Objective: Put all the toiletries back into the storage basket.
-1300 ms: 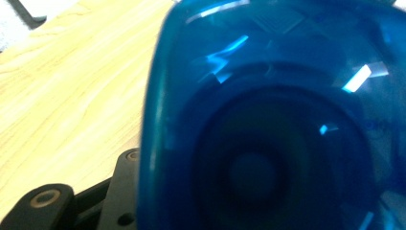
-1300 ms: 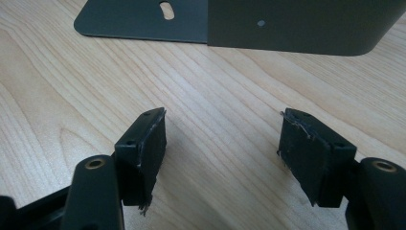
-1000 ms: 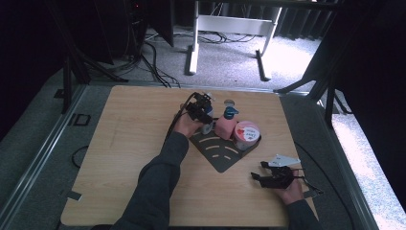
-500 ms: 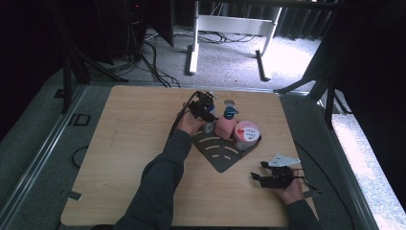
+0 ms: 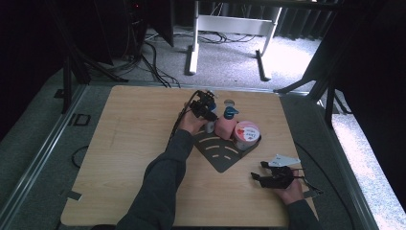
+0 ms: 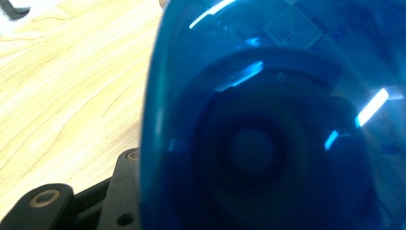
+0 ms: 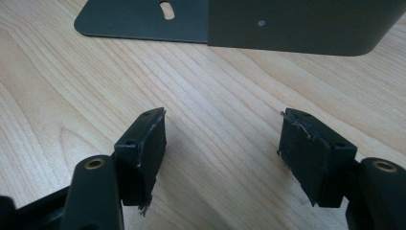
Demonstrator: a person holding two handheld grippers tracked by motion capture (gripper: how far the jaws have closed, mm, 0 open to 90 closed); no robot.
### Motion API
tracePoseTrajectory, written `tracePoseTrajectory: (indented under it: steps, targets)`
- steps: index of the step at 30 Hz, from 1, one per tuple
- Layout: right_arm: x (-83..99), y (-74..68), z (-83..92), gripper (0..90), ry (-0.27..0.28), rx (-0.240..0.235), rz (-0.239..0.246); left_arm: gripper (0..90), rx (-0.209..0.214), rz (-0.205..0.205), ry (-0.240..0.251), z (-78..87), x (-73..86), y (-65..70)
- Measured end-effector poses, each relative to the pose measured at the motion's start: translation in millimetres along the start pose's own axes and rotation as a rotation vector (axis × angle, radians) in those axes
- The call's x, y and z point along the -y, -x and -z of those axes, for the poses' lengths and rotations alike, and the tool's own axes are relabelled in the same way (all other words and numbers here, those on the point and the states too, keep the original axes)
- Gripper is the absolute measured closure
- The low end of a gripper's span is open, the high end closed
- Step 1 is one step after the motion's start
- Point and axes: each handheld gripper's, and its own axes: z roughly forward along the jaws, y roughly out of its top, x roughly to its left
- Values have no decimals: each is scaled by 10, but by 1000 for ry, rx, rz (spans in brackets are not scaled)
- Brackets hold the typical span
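Change: none, both hands unmoved | left gripper: upper centre, clamped on blue cup beside pink bottle | right gripper: lower right, wide, empty | dark tray: centre | step: cup gripped, not lifted

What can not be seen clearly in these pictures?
- Left gripper: in the left gripper view a blue translucent container covers its jaws, so the grip is unclear.
- Container's shape: cut off by the edges there.
- Label of the pink tub: too small in the high view.
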Motion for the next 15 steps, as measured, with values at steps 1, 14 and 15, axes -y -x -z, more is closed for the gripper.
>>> tracePoseTrajectory:
  steps: [1,14,15]
  targets:
    - [0,0,0,327,0,0,0,549,2,-3,0,-2,-7,5]
    - [0,1,0,326,0,0,1,544,11,12,9,-48,-41,18]
    - [0,1,0,326,0,0,1,542,13,15,10,-51,-43,16]
